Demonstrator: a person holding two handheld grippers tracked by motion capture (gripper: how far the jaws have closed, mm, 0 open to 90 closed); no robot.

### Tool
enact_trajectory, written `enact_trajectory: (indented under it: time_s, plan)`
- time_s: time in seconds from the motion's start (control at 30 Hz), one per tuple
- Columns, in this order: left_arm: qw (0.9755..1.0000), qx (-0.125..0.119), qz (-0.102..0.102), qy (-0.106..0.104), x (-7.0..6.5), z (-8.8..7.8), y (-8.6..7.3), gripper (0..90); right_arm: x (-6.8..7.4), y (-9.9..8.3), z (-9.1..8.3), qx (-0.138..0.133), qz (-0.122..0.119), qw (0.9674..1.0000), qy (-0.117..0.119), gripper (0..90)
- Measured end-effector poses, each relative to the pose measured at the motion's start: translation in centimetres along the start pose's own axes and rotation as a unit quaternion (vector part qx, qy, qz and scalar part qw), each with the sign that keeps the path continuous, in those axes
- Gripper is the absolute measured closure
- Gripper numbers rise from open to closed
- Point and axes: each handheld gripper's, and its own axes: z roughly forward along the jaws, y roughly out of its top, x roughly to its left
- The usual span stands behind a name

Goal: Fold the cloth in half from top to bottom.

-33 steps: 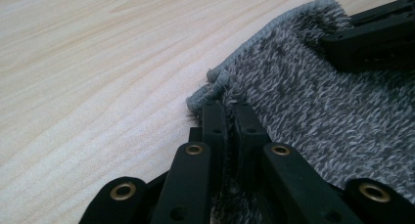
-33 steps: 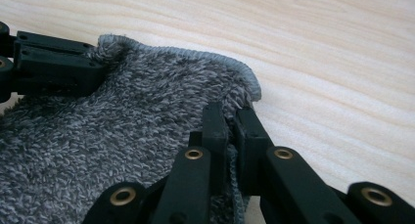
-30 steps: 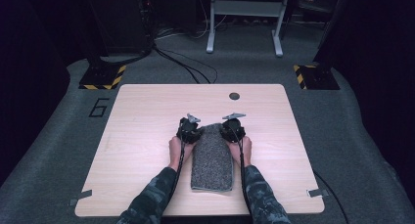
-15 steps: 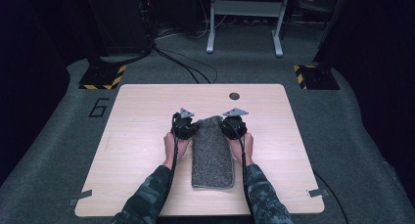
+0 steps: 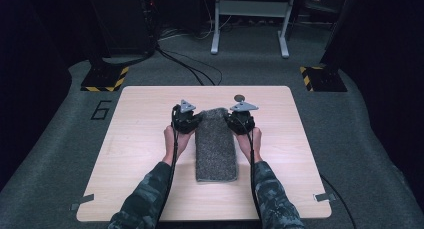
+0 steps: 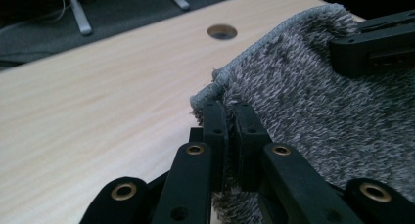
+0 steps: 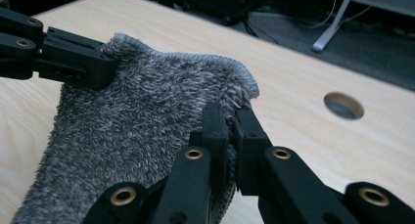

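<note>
- High view: a grey towel (image 5: 216, 146), folded into a long strip, lay in the middle of the wooden table (image 5: 135, 139), its long side running away from the person. The left gripper (image 5: 192, 123) met its far left corner and the right gripper (image 5: 231, 121) its far right corner. A small round hole (image 5: 239, 96) sat in the table just beyond the towel.
- Left gripper view: the left gripper (image 6: 229, 121) had its jaws pressed together on the towel's (image 6: 313, 116) hemmed corner, which was lifted off the table (image 6: 98, 101). The right gripper's jaws (image 6: 374, 43) pinched the opposite corner.
- Right gripper view: the right gripper (image 7: 229, 123) was clamped on the towel (image 7: 142, 121) edge near its corner; the left gripper (image 7: 73, 57) gripped the far corner. The hole (image 7: 344, 105) lay nearby.
</note>
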Motion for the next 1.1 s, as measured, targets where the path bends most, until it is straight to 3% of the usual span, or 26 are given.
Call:
enact_trajectory:
  time_s: [0.17,0.3,0.4,0.53,0.8,0.93,1.1]
  plan:
    - [0.9997,-0.019,0.012,-0.005,-0.4,-1.5,0.5,85.7,0.1,0.7,-1.2,-0.023,-0.002,0.9997,0.007,85.8]
    - [0.9992,-0.024,0.029,-0.012,-1.2,-2.6,0.1,85.5,0.4,0.1,-2.3,-0.037,-0.01,0.9992,0.012,85.8]
    - [0.9989,-0.032,0.03,-0.017,-1.5,-2.8,-0.3,85.4,0.6,-0.5,-3.0,-0.043,-0.013,0.9988,0.019,85.7]
    - [0.9989,-0.027,0.036,-0.014,-1.5,-2.3,-0.2,85.2,0.4,-0.9,-2.9,-0.043,-0.02,0.9987,0.015,85.7]
    - [0.9997,-0.003,0.024,-0.002,-0.6,0.3,0.2,85.3,-1.0,-0.6,0.3,-0.016,-0.017,0.9997,0.002,85.7]
    - [0.9997,-0.006,0.025,-0.004,-0.8,0.0,-0.2,85.2,-0.8,-0.9,-0.2,-0.02,-0.012,0.9997,0.006,85.7]
    - [0.9996,-0.019,0.023,-0.004,-1.5,-0.6,-0.6,85.3,-0.2,-1.2,-1.3,-0.031,-0.025,0.9992,0.001,85.7]
